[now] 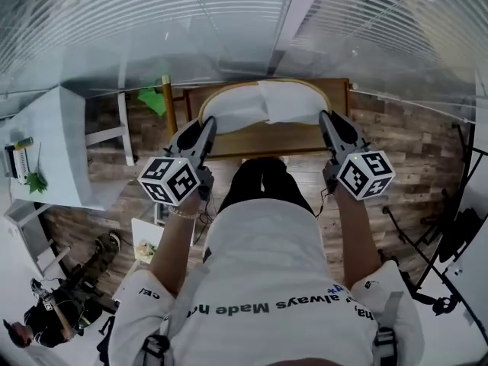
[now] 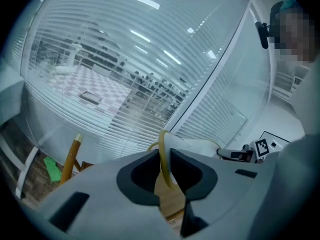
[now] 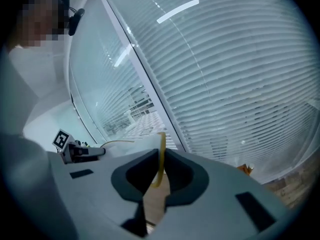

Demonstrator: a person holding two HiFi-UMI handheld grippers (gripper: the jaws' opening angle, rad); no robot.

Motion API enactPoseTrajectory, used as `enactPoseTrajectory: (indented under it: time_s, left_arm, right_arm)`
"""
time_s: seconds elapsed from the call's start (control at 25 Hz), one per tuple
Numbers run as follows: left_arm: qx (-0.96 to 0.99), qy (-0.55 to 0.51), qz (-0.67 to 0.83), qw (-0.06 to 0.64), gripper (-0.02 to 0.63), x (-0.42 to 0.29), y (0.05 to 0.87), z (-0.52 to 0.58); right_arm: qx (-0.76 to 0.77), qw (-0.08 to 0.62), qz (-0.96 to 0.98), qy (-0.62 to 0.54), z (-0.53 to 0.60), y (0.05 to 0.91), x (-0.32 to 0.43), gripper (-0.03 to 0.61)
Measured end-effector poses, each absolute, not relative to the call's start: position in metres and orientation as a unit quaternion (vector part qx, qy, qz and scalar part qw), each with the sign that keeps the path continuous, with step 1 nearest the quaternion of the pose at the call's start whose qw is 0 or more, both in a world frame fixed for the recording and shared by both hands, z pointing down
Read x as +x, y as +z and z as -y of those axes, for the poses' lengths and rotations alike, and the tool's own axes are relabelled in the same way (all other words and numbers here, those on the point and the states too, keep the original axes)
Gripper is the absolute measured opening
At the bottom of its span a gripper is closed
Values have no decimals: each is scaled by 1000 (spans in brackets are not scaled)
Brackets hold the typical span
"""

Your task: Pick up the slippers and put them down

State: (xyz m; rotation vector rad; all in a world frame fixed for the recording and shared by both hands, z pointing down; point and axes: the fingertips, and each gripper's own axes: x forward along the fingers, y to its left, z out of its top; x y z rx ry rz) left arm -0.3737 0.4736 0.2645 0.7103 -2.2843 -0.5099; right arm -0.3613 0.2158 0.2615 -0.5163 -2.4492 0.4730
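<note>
At the far end of the room, slatted blinds (image 1: pixel 114 21) behind glass run the whole width. Below them a wood-plank floor (image 1: pixel 404 139) carries a low wooden table (image 1: pixel 267 142) straight ahead of me. Off to the left stands a white table (image 1: pixel 53 143) with a small green plant (image 1: pixel 34 180) on it, and a person (image 1: pixel 57 315) sits at the near left corner. I have both arms stretched forward, roughly parallel, with the marker cubes on top and the tongs angled somewhat downward. The slippers (image 1: pixel 263 105), white with a yellow rim (image 2: pixel 162 151), are held up side by side between the tongs, over the wooden table. The left tongs (image 1: pixel 209 124) are pinched on the rim at the pair's left edge, and the right tongs (image 1: pixel 326 117) are pinched on the rim at its right edge. In each gripper view the rim stands upright in the narrow gap between the pads, with the blinds behind it.
</note>
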Motion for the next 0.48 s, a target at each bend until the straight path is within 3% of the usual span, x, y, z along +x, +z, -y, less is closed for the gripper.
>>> enactPoseTrajectory:
  time_s: [0.48]
  left_arm:
    - [296, -167, 896, 284, 66, -367, 179, -461]
  right_arm:
    - [-186, 238, 939, 168, -212, 174, -346, 41]
